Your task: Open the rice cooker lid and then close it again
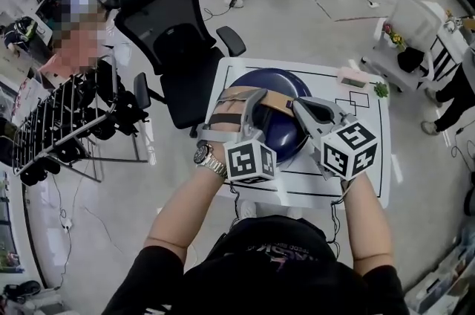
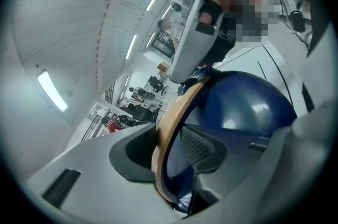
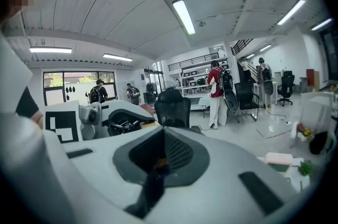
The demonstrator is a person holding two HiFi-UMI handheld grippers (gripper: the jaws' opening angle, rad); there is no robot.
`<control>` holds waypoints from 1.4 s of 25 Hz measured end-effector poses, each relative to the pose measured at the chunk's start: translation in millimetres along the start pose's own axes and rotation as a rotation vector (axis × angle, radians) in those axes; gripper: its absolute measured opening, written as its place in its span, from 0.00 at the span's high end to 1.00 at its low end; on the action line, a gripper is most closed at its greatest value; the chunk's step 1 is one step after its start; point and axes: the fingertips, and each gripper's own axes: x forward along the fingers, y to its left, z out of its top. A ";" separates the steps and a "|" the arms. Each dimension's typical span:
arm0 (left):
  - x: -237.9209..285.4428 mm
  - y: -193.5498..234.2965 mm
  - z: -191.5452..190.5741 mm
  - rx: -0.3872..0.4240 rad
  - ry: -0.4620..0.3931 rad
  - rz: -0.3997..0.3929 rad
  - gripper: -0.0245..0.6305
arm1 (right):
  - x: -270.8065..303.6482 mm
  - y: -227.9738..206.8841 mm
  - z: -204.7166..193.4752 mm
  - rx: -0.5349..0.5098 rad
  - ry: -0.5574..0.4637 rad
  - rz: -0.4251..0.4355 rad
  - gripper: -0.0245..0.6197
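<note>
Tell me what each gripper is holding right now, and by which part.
The left gripper grips the rice cooker by its tan handle. The right gripper is shut, holding nothing I can make out.

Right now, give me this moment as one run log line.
left tool: shut on handle | right tool: shut, tip at handle | rice cooker: on table

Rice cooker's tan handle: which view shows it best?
Left gripper view: the tan handle fills the middle, arching over the blue lid and passing between the jaws. Head view shows only a short stretch of it, the rest covered. Right gripper view shows at most a tan speck at its jaws.
</note>
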 end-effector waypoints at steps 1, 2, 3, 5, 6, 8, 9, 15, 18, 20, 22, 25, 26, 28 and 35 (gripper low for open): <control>0.5 -2.6 0.1 0.008 0.005 0.000 0.74 | -0.3 -0.9 -3.4 0.007 0.003 0.004 0.96; 1.1 -5.4 0.3 0.016 0.009 -0.001 0.74 | -0.5 -2.1 -7.1 0.014 0.005 0.008 0.96; 2.1 -8.3 0.5 0.024 0.014 -0.002 0.74 | -0.9 -3.6 -10.8 0.021 0.008 0.011 0.96; 4.7 -14.2 1.0 0.042 0.023 -0.009 0.74 | -1.7 -7.2 -17.5 0.034 0.013 0.014 0.96; 5.9 -16.8 1.4 0.049 0.027 -0.012 0.74 | -2.0 -8.8 -20.7 0.040 0.016 0.013 0.96; 7.6 -21.6 1.6 0.062 0.034 -0.017 0.74 | -2.5 -11.2 -26.8 0.054 0.019 0.012 0.96; 8.3 -23.6 1.8 0.071 0.038 -0.018 0.73 | -2.8 -12.1 -29.4 0.060 0.020 0.011 0.96; 13.3 -33.6 5.4 0.117 0.051 -0.017 0.73 | -5.0 -18.7 -43.3 0.080 0.031 0.013 0.96; 15.1 -40.6 3.2 0.127 0.062 -0.025 0.73 | -4.2 -20.1 -51.8 0.089 0.035 0.013 0.96; 15.1 -41.7 2.5 0.134 0.069 -0.027 0.73 | -4.1 -20.1 -52.9 0.094 0.032 0.019 0.96; 14.9 -41.3 2.0 0.136 0.072 -0.026 0.73 | -3.7 -19.7 -52.5 0.098 0.029 0.025 0.96; 14.9 -40.3 2.0 0.135 0.078 -0.022 0.73 | -3.8 -19.8 -51.7 0.106 0.025 0.033 0.96; 15.3 -40.2 2.3 0.135 0.080 -0.020 0.73 | -4.1 -20.3 -51.6 0.109 0.024 0.036 0.96; 16.0 -40.0 2.3 0.139 0.083 -0.016 0.73 | -4.3 -21.2 -51.8 0.113 0.022 0.040 0.96; 16.2 -40.6 1.0 0.152 0.093 -0.005 0.73 | -3.7 -21.1 -52.8 0.130 0.011 0.055 0.96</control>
